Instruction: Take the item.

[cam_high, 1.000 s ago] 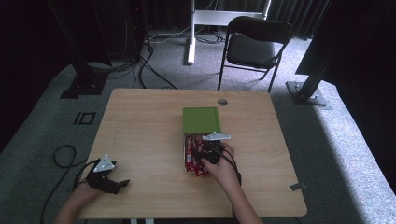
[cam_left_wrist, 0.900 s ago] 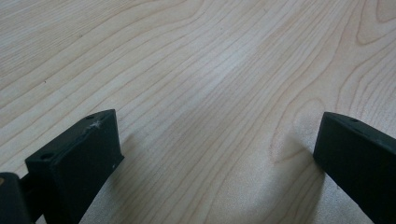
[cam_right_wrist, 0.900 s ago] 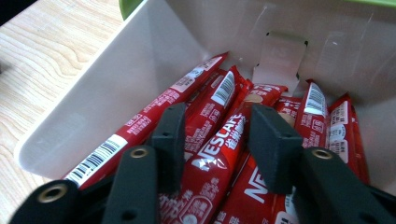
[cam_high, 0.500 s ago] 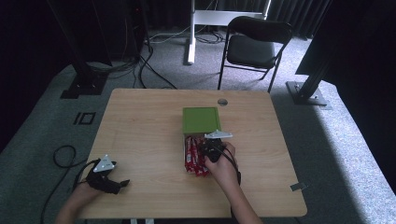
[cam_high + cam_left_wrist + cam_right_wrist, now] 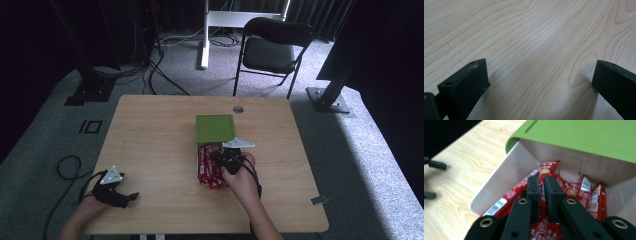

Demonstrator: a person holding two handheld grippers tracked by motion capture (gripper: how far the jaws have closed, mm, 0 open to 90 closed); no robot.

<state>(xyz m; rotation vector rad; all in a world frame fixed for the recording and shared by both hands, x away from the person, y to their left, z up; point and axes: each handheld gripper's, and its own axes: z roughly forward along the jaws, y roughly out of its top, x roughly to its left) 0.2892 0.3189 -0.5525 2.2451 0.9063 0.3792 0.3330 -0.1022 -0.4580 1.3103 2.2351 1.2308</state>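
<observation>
Snack sticks (image 5: 584,188) fill the white box (image 5: 499,182) under your right gripper (image 5: 542,195). Its jaws have just closed and now pinch one red stick (image 5: 546,171); lifting it out is left. Your left gripper (image 5: 537,82) rests open on the table (image 5: 529,30).

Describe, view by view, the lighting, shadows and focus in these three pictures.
High view: dim room, a bright patch on the floor at right, the table evenly lit. Left gripper view: sharp wood grain, soft shadows under the left tool, jaws wide apart. Right gripper view: the right tool is shut on a red packet; the green lid looks slightly soft.
</observation>
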